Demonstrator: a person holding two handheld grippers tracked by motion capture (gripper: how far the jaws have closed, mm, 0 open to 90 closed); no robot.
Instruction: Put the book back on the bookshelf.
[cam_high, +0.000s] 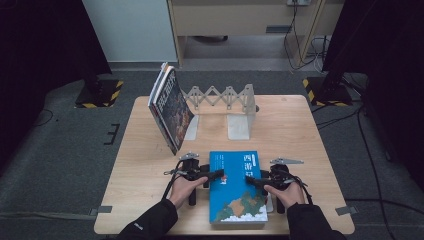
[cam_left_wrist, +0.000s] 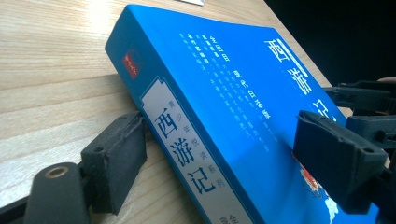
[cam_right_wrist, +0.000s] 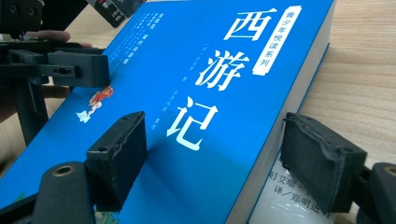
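Observation:
A blue book with white Chinese title lettering lies flat near the table's front edge. My left gripper reaches in from its left side. In the left gripper view my left gripper straddles the spine of the blue book, one pad at the spine's lower edge, the other pressed on the cover. My right gripper comes in from the book's right side. In the right gripper view my right gripper has one pad on the cover of the blue book and one at the page edge.
A thin white book lies under the blue one's right edge. At the back left, a few books lean against an extending metal book rack. Bare wooden table stretches right of the rack.

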